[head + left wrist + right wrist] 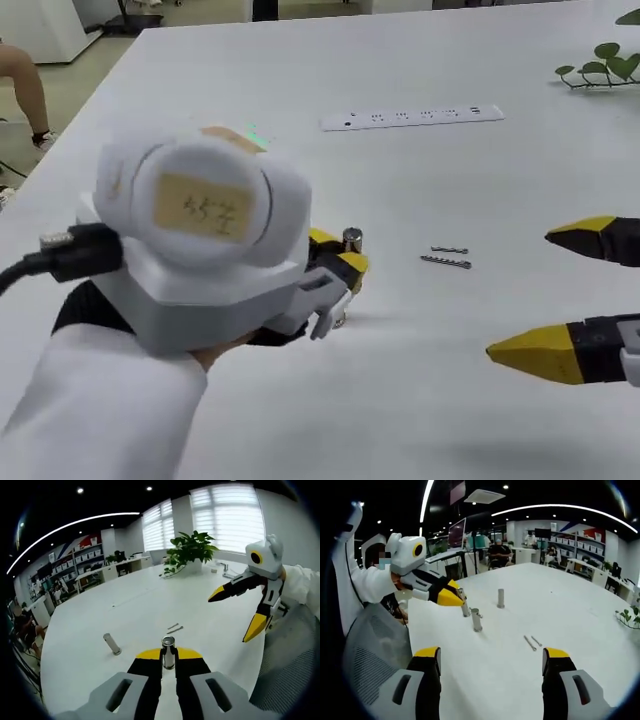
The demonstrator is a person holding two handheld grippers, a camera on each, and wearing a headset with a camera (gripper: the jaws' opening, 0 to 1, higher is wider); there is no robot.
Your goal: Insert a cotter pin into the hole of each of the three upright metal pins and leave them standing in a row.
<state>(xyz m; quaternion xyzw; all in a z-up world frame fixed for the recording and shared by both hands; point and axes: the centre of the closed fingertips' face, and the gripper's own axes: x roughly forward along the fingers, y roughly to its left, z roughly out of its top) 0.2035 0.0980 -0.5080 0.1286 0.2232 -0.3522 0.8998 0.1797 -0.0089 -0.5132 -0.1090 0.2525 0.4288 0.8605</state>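
The left tool is closed narrow on an upright metal pin low at the worktop, with a second metal pin just beside it. Further right two cotter pins lie loose, in no tray or box, and the right tool hovers wide and empty near them. The cotter pins look thin and lie flat, so the broad jaws could well skid off or flick one away, and a nudge might topple the second metal pin.

The left hand-held gripper clamps a metal pin (upright).
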